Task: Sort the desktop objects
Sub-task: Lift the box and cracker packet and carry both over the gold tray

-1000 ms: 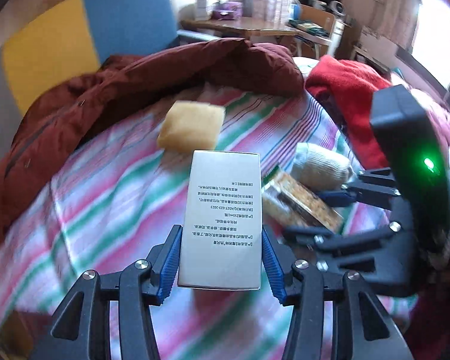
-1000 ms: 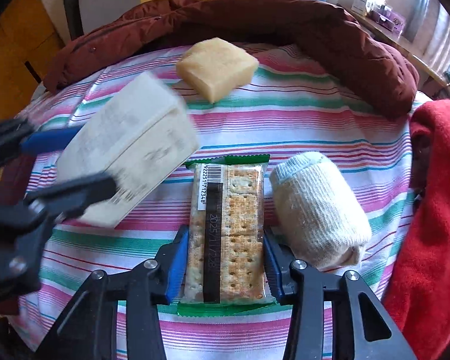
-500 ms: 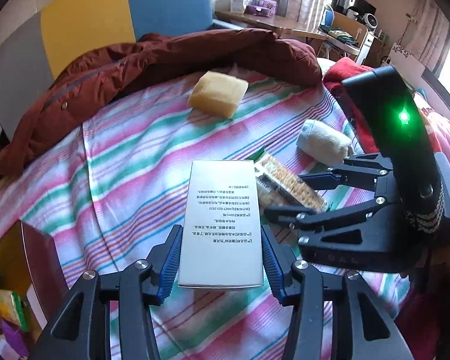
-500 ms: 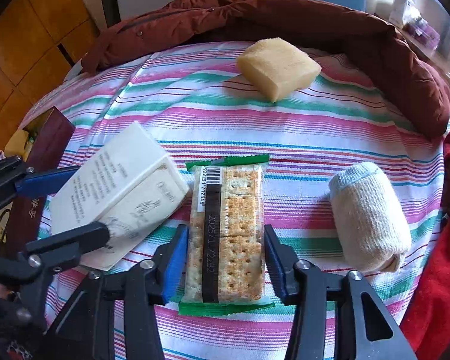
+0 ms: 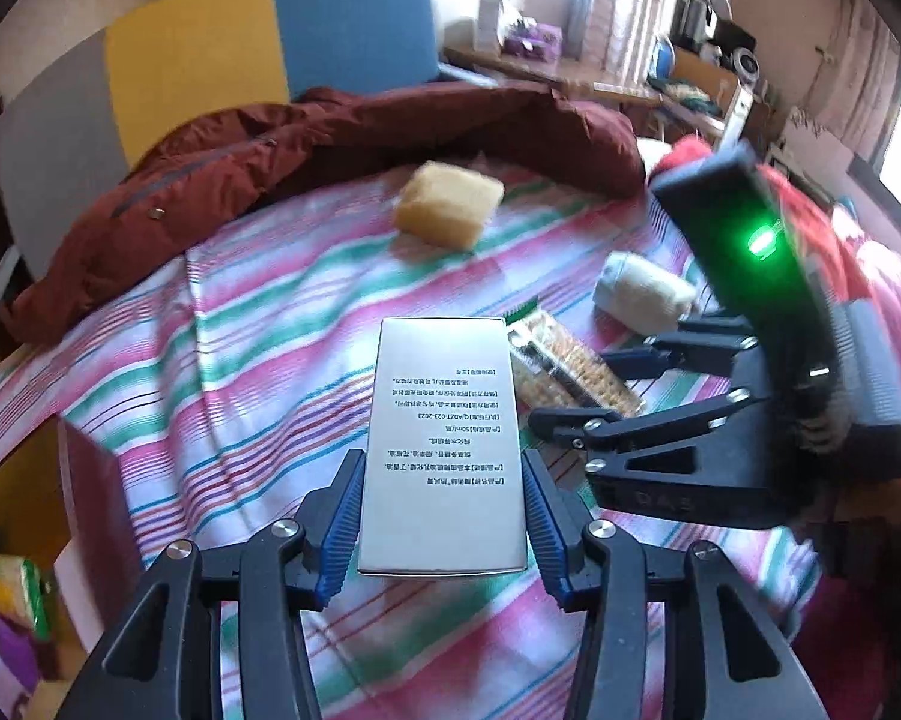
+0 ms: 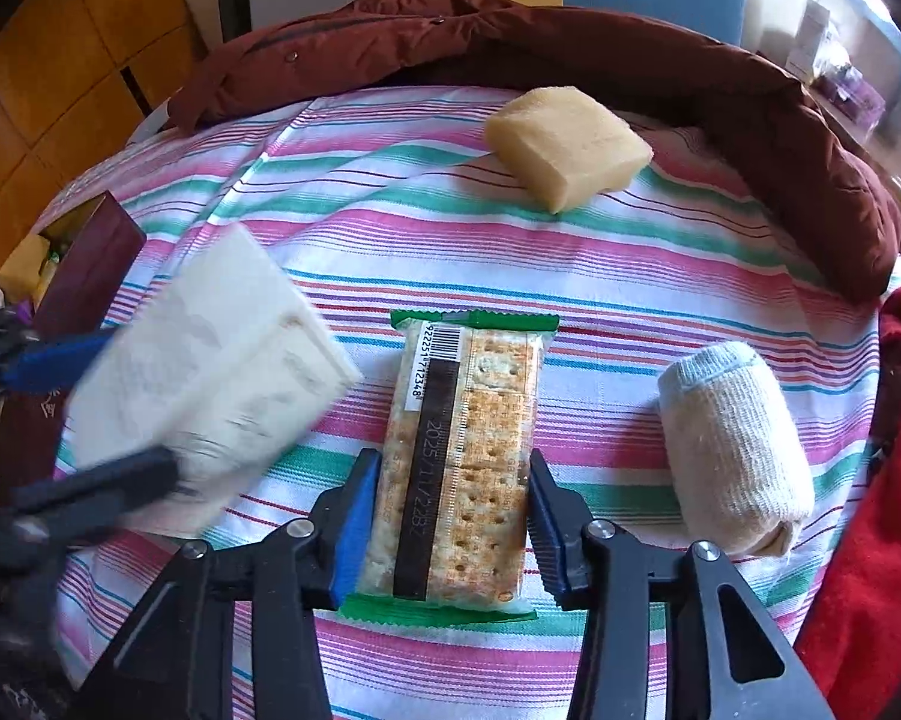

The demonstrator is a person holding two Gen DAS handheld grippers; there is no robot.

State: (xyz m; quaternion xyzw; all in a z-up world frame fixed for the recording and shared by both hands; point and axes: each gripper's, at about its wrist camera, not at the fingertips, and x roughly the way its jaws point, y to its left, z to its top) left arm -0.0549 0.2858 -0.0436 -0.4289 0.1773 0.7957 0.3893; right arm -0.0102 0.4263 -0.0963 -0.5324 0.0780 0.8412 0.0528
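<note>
While both hands hang over the striped cloth (image 6: 630,276), each gripper has a load. L gripper (image 5: 444,516): blue pads clamped on the sides of the box (image 5: 444,450), at its near end only. The box's long axis runs straight out along the fingers, clear of the cloth. R gripper (image 6: 447,528): jaws have just been closing w/ the crackers (image 6: 462,456) btw them. Pads press both long edges of the pack near its near end, long axis also in line w/ the fingers. Can't tell if the pack is off the cloth or resting on it.

Key relation, as I judge it: the dark-red bin (image 6: 90,264) sits at the cloth's left edge, left of both loads. L gripper is nearer it; R gripper is farther, w/ L gripper and box in btw. So the box likely goes first. The crackers would then cross where the box hangs now, and the two rigs are close, so a clash is poss.

Farther out: sock roll (image 6: 732,450) right of the crackers, apart from them. Sponge (image 6: 567,144) lies beyond, near the jacket (image 6: 630,54) heaped along the far edge. Neither is gripped, so the sort looks approx mid-way.

Hard to see: bin mostly cut off at the frame edge; its contents are a blur of yellow, green, purple. Box is motion-smeared in the R view. Hands out of shot.
</note>
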